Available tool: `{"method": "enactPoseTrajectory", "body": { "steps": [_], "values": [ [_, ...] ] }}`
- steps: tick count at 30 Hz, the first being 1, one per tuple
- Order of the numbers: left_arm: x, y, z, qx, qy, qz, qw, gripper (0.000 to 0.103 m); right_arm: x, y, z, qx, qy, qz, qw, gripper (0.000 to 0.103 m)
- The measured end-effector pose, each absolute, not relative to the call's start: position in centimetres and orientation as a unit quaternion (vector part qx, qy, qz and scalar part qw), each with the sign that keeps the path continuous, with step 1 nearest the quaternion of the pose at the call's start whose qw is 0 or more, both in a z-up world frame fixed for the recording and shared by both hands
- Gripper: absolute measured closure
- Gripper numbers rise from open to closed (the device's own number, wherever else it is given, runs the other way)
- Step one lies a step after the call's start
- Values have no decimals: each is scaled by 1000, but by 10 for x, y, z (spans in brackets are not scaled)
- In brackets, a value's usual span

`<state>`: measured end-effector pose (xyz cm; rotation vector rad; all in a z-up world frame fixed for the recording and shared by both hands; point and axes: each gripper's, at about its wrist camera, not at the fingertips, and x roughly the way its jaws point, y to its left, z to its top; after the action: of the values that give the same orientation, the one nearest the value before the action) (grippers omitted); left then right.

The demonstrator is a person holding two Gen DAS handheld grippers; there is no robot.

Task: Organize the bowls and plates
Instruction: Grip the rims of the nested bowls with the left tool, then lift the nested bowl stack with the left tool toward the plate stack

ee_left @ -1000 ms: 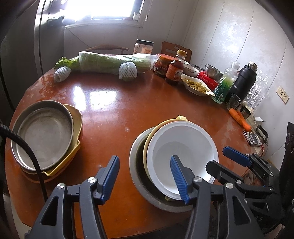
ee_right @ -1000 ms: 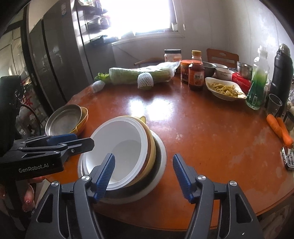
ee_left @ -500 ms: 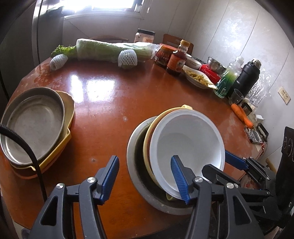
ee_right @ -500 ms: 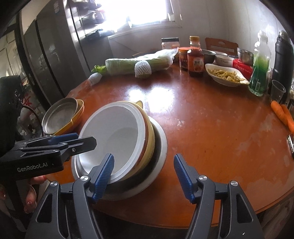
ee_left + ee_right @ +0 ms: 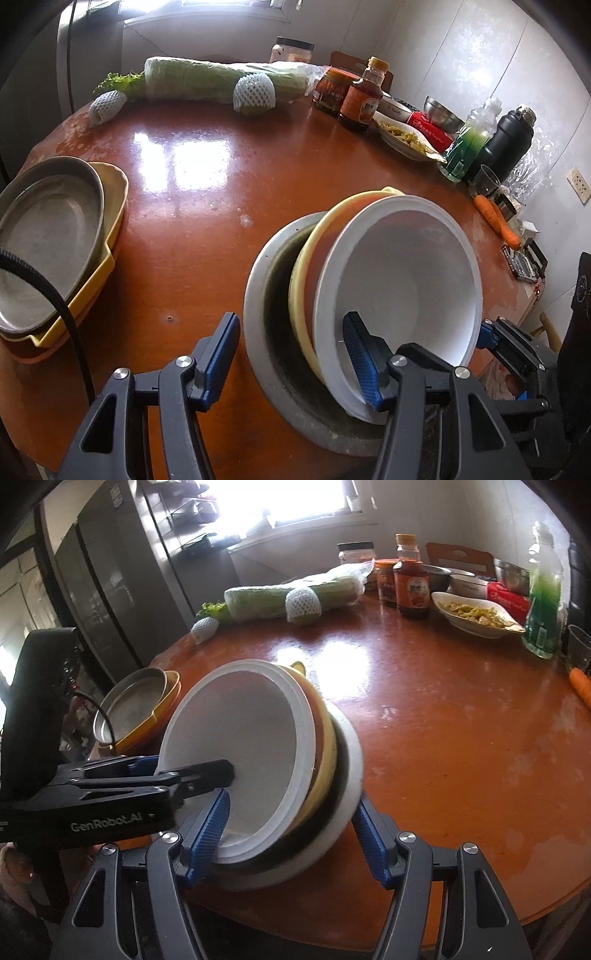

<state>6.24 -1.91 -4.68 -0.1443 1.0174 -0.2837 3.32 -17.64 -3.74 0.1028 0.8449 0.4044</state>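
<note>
Three nested bowls sit near the table's front edge: a white bowl leaning inside a yellow bowl, inside a grey bowl. My left gripper is open astride the stack's near left rims, one finger inside the white bowl and one outside the grey bowl, clear of it. My right gripper straddles the near right rims of the white bowl. Its jaws are closing, and I see no firm press. A metal plate lies on yellow and orange dishes at the left.
Along the table's far side lie wrapped cabbage, a sauce bottle, a dish of food, a green bottle and a black flask. Carrots lie at the right edge. A dark fridge stands at the left.
Both grippers have sunk toward the bowl stack, and their fingers now sit around its near rims. The right gripper's jaws have narrowed a little. The bowls stay in place.
</note>
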Motion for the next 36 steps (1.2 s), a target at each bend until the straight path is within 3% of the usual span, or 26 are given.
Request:
{"method": "enactPoseTrajectory", "body": {
  "steps": [7, 36],
  "values": [
    [64, -24, -47, -75, 479, -151, 861, 53, 35, -181, -39, 54, 399, 191, 895, 47],
    [52, 28, 12, -90, 408, -123, 900, 53, 43, -132, 8, 16, 360, 215, 908, 47]
  ]
}}
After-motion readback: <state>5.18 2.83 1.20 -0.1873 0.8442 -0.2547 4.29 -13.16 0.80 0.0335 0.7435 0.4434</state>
